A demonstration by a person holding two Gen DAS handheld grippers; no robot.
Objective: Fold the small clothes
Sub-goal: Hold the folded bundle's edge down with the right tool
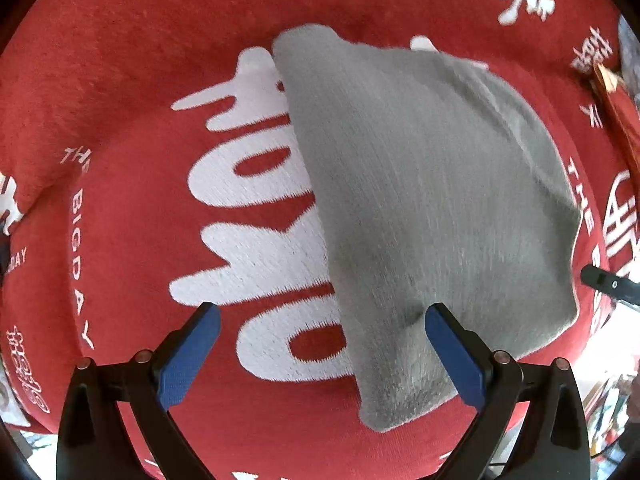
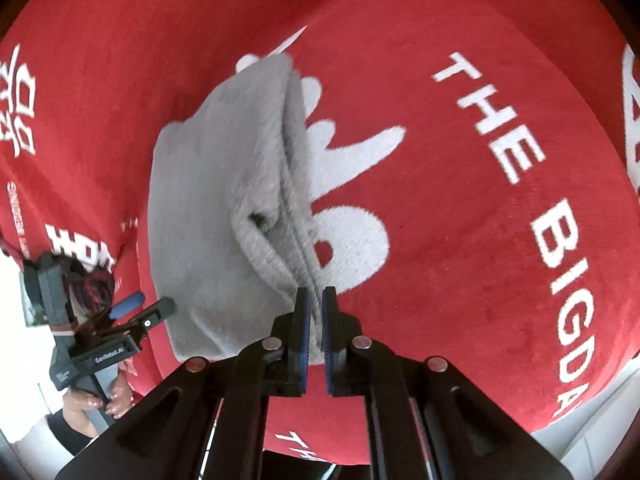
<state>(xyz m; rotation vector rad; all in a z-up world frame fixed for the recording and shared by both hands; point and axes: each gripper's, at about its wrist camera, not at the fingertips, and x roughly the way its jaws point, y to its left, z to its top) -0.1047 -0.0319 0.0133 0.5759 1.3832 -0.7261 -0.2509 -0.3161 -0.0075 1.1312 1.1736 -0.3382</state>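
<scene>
The grey garment [image 1: 432,208], a small ribbed knit piece, lies on a red cloth [image 1: 132,92] printed with large white lettering and the words "THE BIGDAY". In the left wrist view the left gripper [image 1: 320,320] stands with its blue-padded fingers [image 1: 190,360] spread wide apart and holds nothing; one fingertip sits over the white lettering, the other rests over the near part of the garment, where the knit puckers just beside the pad. Beyond the fingers the garment spreads up and to the right, its near corner hanging towards the camera and its far corner folded to a point. At the right edge of that view a dark fingertip of the other tool pokes in beside the garment's edge.

In the right wrist view the right gripper [image 2: 316,300] has its two fingers drawn nearly together on the near edge of the grey garment [image 2: 208,184], pinching a seam or fold of the fabric. From the pinch the garment runs away up the frame, with a ridge along its right side and a small dark pucker near the middle. The left gripper [image 2: 148,308] shows at the lower left, held in a person's hand [image 2: 100,404].
</scene>
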